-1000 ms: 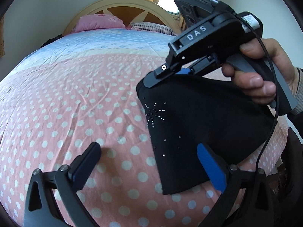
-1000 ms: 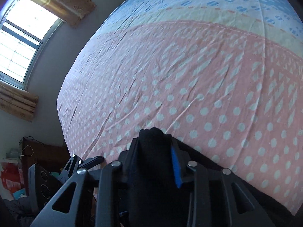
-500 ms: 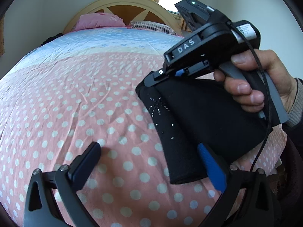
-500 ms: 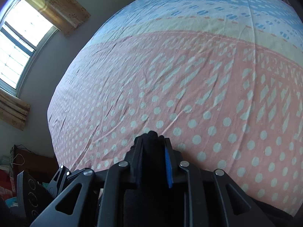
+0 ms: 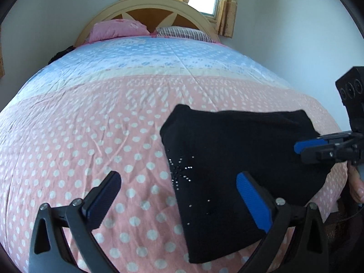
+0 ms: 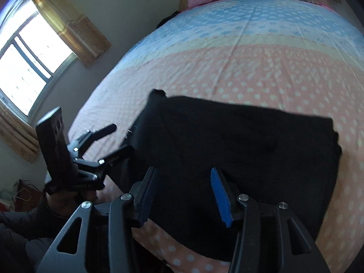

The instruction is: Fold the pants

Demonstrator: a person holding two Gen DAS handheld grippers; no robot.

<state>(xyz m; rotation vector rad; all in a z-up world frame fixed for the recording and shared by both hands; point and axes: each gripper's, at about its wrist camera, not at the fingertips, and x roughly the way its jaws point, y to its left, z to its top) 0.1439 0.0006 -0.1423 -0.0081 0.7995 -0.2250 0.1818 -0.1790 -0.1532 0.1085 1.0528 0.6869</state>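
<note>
The black pants (image 5: 229, 163) lie folded into a flat stack with small rhinestones on the pink dotted bedspread (image 5: 91, 136), near the bed's front right corner. They also show in the right wrist view (image 6: 238, 147). My left gripper (image 5: 179, 193) is open and empty, its right finger over the pants' front edge. My right gripper (image 6: 184, 193) is open and empty, hovering over the pants' near edge; it also shows at the right of the left wrist view (image 5: 318, 147).
A pink pillow (image 5: 118, 29) and a striped pillow (image 5: 184, 33) lie by the wooden headboard (image 5: 145, 11). The far bedspread band is blue. A curtained window (image 6: 27, 68) is on the left wall. The bed edge lies close below the pants.
My right gripper opened and let the pants go; they now lie flat on the bed. It drew back to the right. My left gripper stayed open in place.
</note>
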